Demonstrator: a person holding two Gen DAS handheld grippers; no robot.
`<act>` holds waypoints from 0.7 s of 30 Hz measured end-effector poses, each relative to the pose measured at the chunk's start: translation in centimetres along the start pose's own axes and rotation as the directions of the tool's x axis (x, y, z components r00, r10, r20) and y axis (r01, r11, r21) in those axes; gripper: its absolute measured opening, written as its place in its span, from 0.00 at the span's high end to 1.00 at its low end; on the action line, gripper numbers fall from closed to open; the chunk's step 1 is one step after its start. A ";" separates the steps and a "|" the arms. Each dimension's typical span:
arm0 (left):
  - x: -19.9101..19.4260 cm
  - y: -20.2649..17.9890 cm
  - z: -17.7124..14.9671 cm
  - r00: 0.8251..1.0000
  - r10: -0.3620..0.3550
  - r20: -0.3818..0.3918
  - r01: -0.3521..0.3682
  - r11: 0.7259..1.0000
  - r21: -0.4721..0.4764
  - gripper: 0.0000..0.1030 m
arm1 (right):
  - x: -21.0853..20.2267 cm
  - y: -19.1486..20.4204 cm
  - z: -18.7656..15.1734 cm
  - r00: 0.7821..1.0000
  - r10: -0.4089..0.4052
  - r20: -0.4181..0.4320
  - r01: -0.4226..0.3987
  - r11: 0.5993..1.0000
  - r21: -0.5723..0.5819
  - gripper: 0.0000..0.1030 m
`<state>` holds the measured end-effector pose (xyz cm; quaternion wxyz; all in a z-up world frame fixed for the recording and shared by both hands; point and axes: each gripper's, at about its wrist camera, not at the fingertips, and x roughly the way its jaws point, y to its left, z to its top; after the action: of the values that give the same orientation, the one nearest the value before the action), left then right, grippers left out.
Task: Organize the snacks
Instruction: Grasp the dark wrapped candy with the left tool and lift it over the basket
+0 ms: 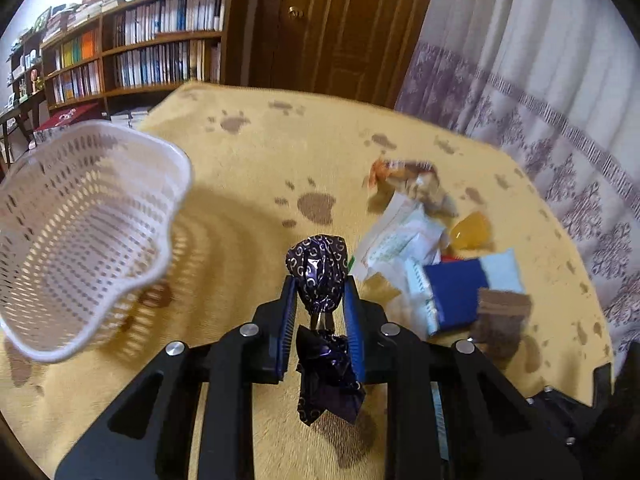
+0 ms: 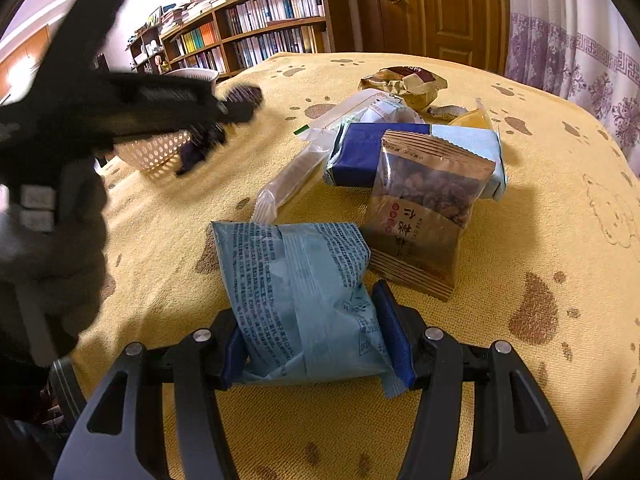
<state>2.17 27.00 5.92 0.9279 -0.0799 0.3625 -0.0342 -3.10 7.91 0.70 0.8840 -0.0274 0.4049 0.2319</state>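
Observation:
My left gripper (image 1: 320, 292) is shut on a dark purple foil-wrapped candy (image 1: 318, 268), held above the yellow cloth. The white perforated basket (image 1: 80, 232) lies tilted to its left, mouth toward me. In the right wrist view my right gripper (image 2: 316, 320) is shut on a light blue snack packet (image 2: 296, 288) near the table's front. Beyond it lies a pile: a brown nut packet (image 2: 424, 208), a dark blue and pale blue pack (image 2: 360, 152), a clear white packet (image 2: 360, 116) and a brown-gold packet (image 2: 404, 84). The left gripper (image 2: 236, 110) shows blurred at the left, in front of the basket (image 2: 160, 152).
A yellow paw-print cloth (image 1: 256, 168) covers the table. An orange jelly cup (image 1: 470, 230) sits at the pile's far side. Bookshelves (image 1: 160, 44), a wooden door (image 1: 340, 24) and a purple patterned curtain (image 1: 540, 92) stand behind the table.

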 end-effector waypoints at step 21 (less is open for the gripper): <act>-4.9 11.1 3.2 0.962 0.242 0.128 -0.218 0.959 -0.182 0.77 | 0.4 1.1 0.0 0.997 -0.070 -0.014 0.069 0.996 -0.052 0.45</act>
<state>0.76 38.91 9.61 0.9401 -0.1164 0.3008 0.1105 -3.37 9.02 0.56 0.8873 -0.0663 0.4046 0.2112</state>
